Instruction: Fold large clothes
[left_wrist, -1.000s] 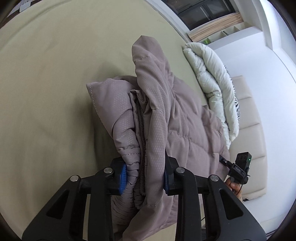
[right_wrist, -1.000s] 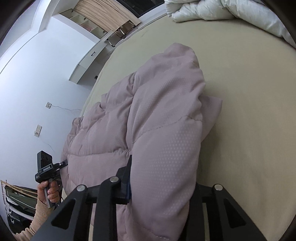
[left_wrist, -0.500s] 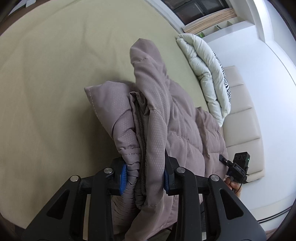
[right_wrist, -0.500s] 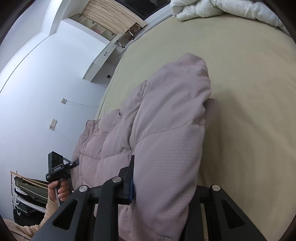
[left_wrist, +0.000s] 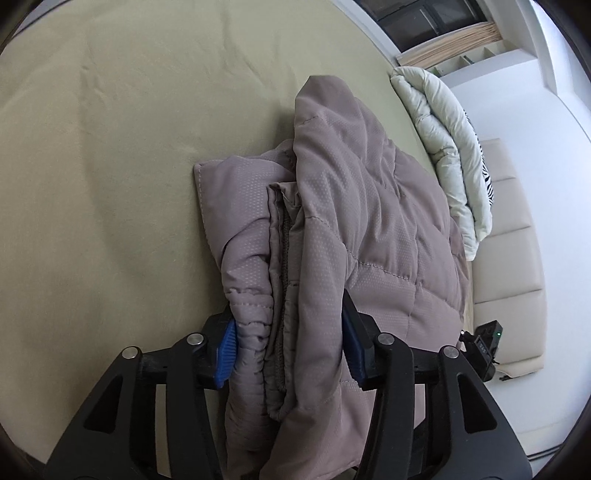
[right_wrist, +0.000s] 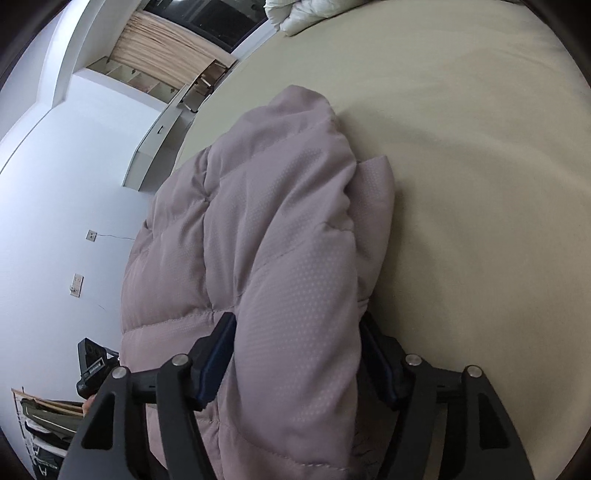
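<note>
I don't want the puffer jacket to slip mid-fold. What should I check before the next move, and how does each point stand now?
1. Left hand-held gripper clamped on the jacket: ok, several layers bunched between the blue pads.
2. Right hand-held gripper clamped on the jacket: ok, thick fold fills the gap.
3. Bed sheet beyond the jacket free for laying down: ok.
4. Folded duvet clear of the jacket: ok, apart at the bed's far edge.
5. Layers lined up evenly: not ok, edges staggered.
6. Sleeves tucked inside: cannot tell.

Readable text: you have none here.
Other gripper's device (right_wrist: 92, 363): your print is too blurred to read.
</note>
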